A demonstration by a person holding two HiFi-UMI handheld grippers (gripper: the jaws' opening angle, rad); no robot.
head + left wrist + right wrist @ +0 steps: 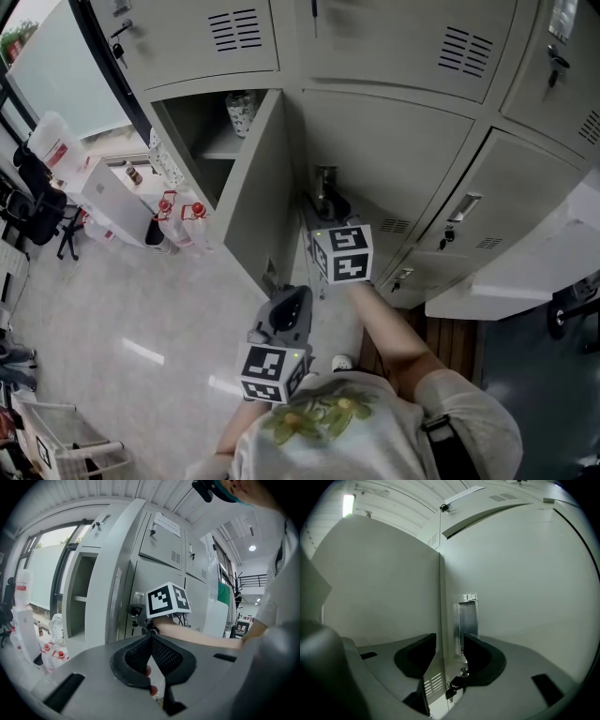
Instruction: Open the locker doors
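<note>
Off to the left of the left gripper (289, 305), clear plastic bottles (180, 216) with red caps and red labels stand on the floor, their print too small to read. Beyond that gripper's tips the open locker door (258, 187) swings out toward the person, and a patterned jar (241, 112) sits in the compartment behind it. The left gripper is held low and close to the person's chest, its jaws pressed together on nothing. In its own view the mesh pads (161, 653) meet at their tips. Above and ahead of it a paper notice (166, 525) is stuck on an upper locker door, its writing not legible.

The right forearm (394, 328) reaches forward and up. The right gripper (450, 651) is at the closed locker door (520, 597) with its jaws spread apart. The upright metal handle (467, 618) stands in the gap between them, nearer the right jaw; whether a jaw touches it is not clear. A bunch of keys (452, 686) hangs just below the handle.
</note>
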